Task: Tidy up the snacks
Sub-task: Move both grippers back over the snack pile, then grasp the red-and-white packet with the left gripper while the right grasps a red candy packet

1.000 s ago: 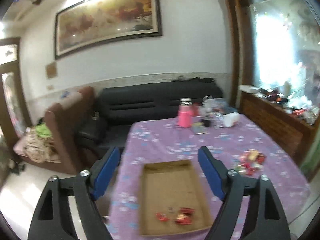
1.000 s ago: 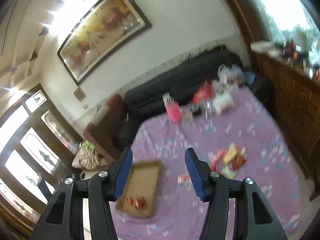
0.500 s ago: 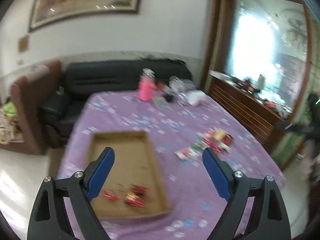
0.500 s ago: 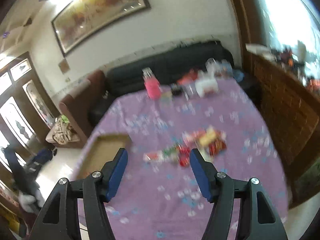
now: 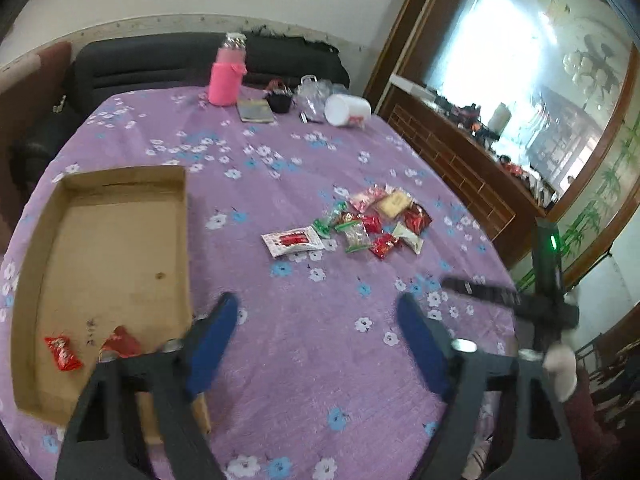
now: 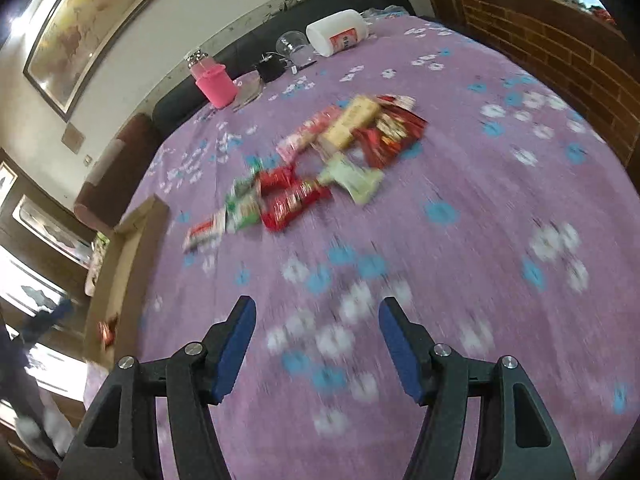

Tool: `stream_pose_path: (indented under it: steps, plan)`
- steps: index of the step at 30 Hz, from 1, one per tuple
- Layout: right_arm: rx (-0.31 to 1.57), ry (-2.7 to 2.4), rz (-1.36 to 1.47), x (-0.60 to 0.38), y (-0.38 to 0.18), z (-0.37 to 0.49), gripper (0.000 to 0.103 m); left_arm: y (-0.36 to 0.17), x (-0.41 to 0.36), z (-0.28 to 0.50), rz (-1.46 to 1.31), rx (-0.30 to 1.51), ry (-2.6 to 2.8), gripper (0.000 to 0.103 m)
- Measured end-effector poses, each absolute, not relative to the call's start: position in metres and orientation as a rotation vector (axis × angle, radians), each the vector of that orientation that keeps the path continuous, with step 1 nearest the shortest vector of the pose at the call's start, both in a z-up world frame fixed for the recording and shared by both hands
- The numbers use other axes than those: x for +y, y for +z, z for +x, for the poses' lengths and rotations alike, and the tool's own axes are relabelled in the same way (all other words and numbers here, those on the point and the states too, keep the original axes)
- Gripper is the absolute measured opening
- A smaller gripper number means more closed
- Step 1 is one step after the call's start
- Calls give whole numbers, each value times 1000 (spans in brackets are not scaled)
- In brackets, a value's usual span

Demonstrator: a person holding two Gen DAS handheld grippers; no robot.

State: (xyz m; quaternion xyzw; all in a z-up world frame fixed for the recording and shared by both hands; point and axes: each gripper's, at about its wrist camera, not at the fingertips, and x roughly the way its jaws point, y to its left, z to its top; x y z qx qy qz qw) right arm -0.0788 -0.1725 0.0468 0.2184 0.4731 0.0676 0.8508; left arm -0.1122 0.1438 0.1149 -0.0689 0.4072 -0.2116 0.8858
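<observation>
A bench covered in a purple cloth with white and blue flowers [image 5: 304, 360] carries a loose pile of small red, green, pink and cream snack packets [image 5: 372, 220] near its middle. Well to the left lies a shallow brown cardboard tray [image 5: 116, 240] holding two red wrapped snacks [image 5: 62, 352] at its near end. The left gripper [image 5: 318, 336] hovers over the cloth beside the tray, blue-padded fingers spread and empty. The right gripper [image 6: 316, 346] hangs above bare cloth short of the pile, fingers likewise released. A pink bottle [image 5: 225, 80] and a white tub on its side [image 5: 347, 110] sit at the far edge.
</observation>
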Motion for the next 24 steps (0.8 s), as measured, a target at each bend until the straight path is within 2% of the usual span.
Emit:
stream_pose_path:
  steps: [5,7,11,13,15,22,23,24]
  plan:
    - [1037,137,497,-159,26,-18,60,104,124,-74,-62,918,-418,69]
    - [1034,114,484,-152,21,-3,53,97,111,-51,-7,949,-398,69]
    - [1005,90,452,-140,18,14,49,76,81,-9,132,998,-403,69]
    - [992,58,384,-137,17,17,30,62,62,9,235,1013,-406,69]
    - [972,64,378,-140,15,16,24,49,49,21,312,1021,-390,69]
    - [934,167,498,-160,9,11,24,16,44,42,344,1084,-360,68]
    - [941,182,533,-163,7,13,24,16,45,39,329,1088,-378,57]
    - [945,194,557,-166,6,13,24,16,45,36,313,1090,-388,36]
